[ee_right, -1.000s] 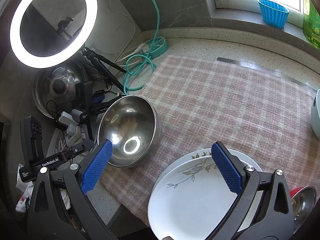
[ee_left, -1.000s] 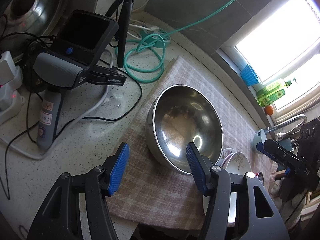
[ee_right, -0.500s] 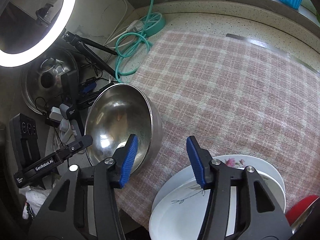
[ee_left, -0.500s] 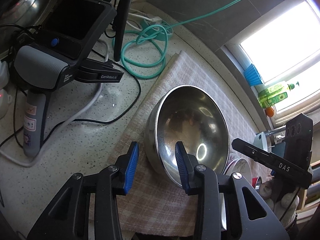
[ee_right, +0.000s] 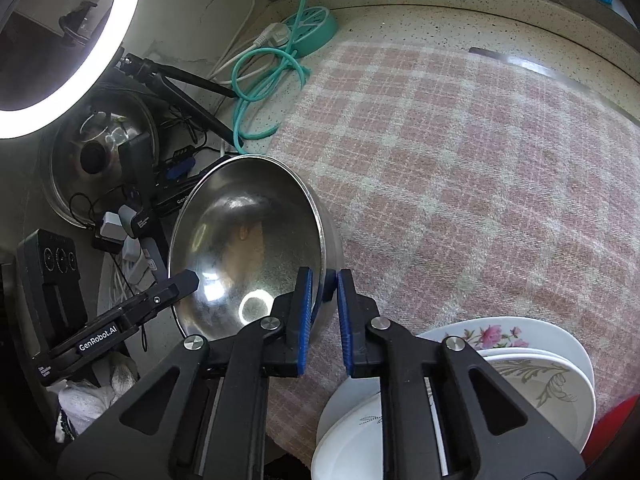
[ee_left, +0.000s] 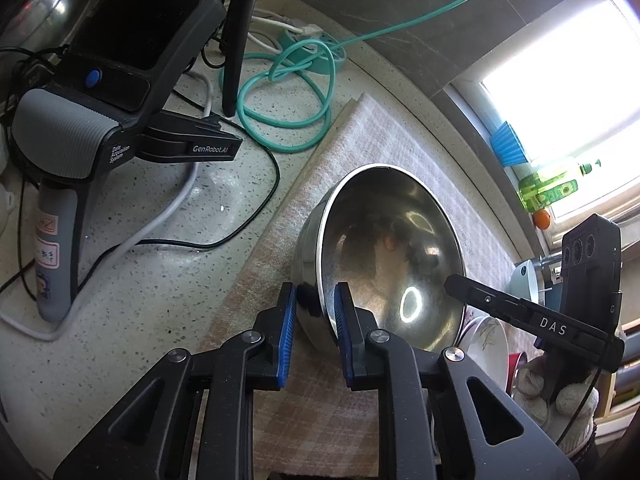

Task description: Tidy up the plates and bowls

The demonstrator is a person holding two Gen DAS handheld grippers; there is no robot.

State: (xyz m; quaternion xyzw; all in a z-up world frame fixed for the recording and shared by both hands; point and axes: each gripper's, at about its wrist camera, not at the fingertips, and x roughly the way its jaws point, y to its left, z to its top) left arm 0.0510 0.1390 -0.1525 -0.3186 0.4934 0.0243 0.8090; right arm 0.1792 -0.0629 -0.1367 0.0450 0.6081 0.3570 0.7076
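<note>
Speckled counter (ee_left: 152,304) carries a pink plaid cloth (ee_right: 480,184). Steel bowl (ee_left: 384,256) sits on the cloth's edge. Left gripper (ee_left: 314,304) and right gripper (ee_right: 322,284), both angled down, have just closed their jaws on opposite rim sections, apparently pinching the wall. Stacked floral plates (ee_right: 532,364) beside it.

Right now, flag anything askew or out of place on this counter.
The steel bowl stands out: it tilts, its near rim pinched between the jaws of both the left gripper and the right gripper. Nothing looks spilled or broken. The white plates are stacked unevenly, overhanging the checked cloth.
</note>
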